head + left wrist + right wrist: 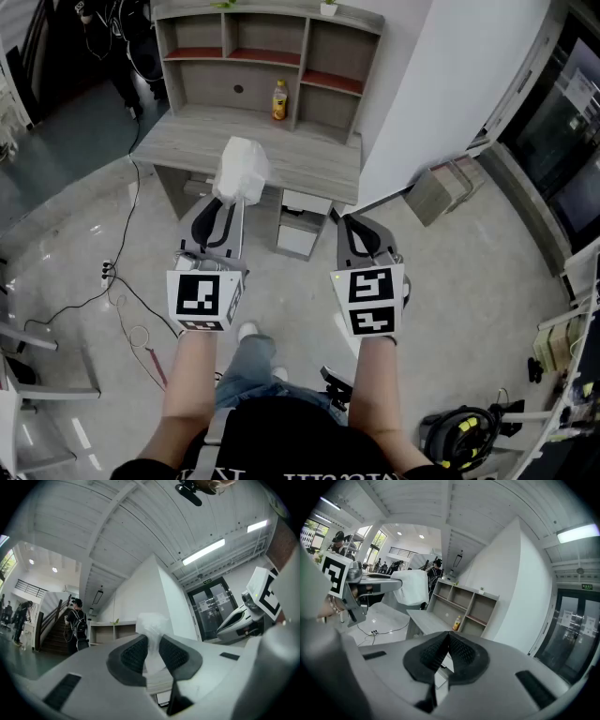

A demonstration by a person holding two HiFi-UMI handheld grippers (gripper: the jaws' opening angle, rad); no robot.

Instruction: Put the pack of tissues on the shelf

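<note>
Floor point(84, 216) of pale, shiny grey fills most of the head view, with a thin cable point(122, 281) trailing across it from a power strip point(106, 273). A white partition wall point(441, 84) stands on the right, and against it sits a grey wooden desk point(281, 150) with an open shelf unit point(305, 70) rising from its back edge and a drawer unit point(302, 225) beneath. The person stands in front of the desk, both forearms stretched forward. The left gripper point(228, 202) is tilted a little upward, and its own view shows the jaws pinching the pack of tissues point(151, 634), the white plastic wrap squeezed between the ribbed pads. In the head view the pack of tissues point(241, 171) is held in the air over the front edge of the desk, short of the shelf unit and touching neither. The right gripper point(349, 223), beside the left and apart from it, has its jaws pressed together at the tips with nothing between them. An orange-yellow bottle point(279, 99) stands on the desktop against the shelf unit's lower compartments. A small potted plant point(328, 7) sits on the unit's top.
</note>
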